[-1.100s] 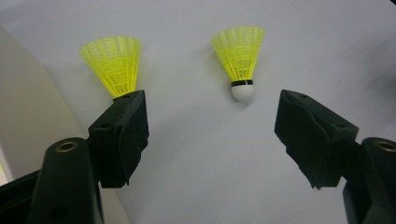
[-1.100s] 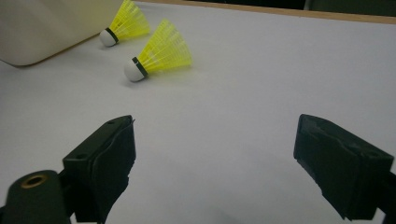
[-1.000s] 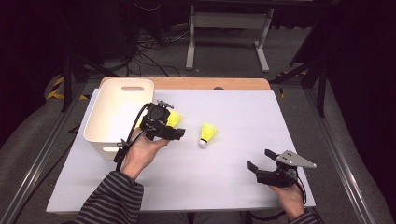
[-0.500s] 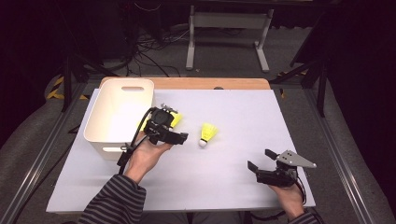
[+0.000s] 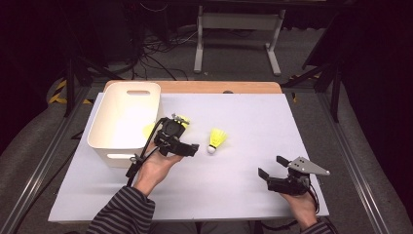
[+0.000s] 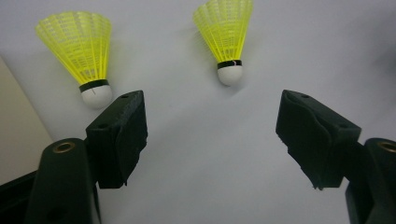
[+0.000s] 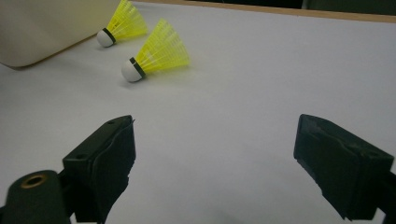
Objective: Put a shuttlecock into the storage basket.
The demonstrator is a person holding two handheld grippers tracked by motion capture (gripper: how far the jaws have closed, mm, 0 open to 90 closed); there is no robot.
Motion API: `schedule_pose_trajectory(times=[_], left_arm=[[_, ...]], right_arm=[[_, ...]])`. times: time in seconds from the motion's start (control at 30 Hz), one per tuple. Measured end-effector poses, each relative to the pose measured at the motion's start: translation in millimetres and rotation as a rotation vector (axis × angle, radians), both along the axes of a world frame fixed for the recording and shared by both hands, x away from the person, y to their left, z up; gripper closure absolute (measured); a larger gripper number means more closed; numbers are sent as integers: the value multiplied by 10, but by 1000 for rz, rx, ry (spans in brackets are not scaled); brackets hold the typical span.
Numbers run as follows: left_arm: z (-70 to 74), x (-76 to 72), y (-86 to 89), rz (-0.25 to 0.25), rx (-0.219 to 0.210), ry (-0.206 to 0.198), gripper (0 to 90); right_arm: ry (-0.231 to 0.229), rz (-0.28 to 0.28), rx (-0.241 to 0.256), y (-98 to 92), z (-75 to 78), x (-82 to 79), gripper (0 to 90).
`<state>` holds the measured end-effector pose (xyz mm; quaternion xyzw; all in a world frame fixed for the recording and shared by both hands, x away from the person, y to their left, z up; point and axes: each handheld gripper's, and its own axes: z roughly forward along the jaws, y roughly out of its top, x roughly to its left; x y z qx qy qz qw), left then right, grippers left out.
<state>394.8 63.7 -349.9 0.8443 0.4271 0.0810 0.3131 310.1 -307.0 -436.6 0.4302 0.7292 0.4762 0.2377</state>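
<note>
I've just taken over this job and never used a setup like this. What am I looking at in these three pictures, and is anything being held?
No robot arm here: a person holds a two-fingered tool in each hand. The high view looks down on the table. The left gripper sits beside the white bin, the right gripper near the front edge. The other two pictures come from cameras riding on the grippers, looking along their black fingers. Two yellow shuttlecocks lie on the white surface: one by the bin, one farther out. Both grippers are open and hold nothing; the left points at the shuttlecocks.
</note>
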Motion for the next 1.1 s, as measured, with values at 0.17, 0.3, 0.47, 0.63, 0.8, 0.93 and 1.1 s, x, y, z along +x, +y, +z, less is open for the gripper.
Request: schedule_pose_trajectory(times=[0.17, 0.3, 0.47, 0.63, 0.8, 0.93, 1.1], left_arm=[[-58, -5, -28, -8, 10, 5, 249], [-75, -5, -48, 1, 13, 4, 248], [-119, -12, -70, 12, 43, -2, 249], [-174, -14, -85, 25, 52, 7, 250], [-241, 18, -99, 35, 81, 10, 245], [-270, 75, -111, 47, 86, 21, 245], [-314, 162, -109, 75, 97, 31, 240]], right_arm=[[-1, 0, 1, -2, 0, 1, 132], [0, 0, 5, -7, -3, 6, 132], [0, 9, -1, 8, -4, 14, 132], [-1, 4, -3, -5, -2, 0, 133], [-3, 12, -2, -3, 0, 2, 133], [-7, 14, -6, 1, 4, 0, 134], [-5, 15, -5, 2, 3, -1, 134]])
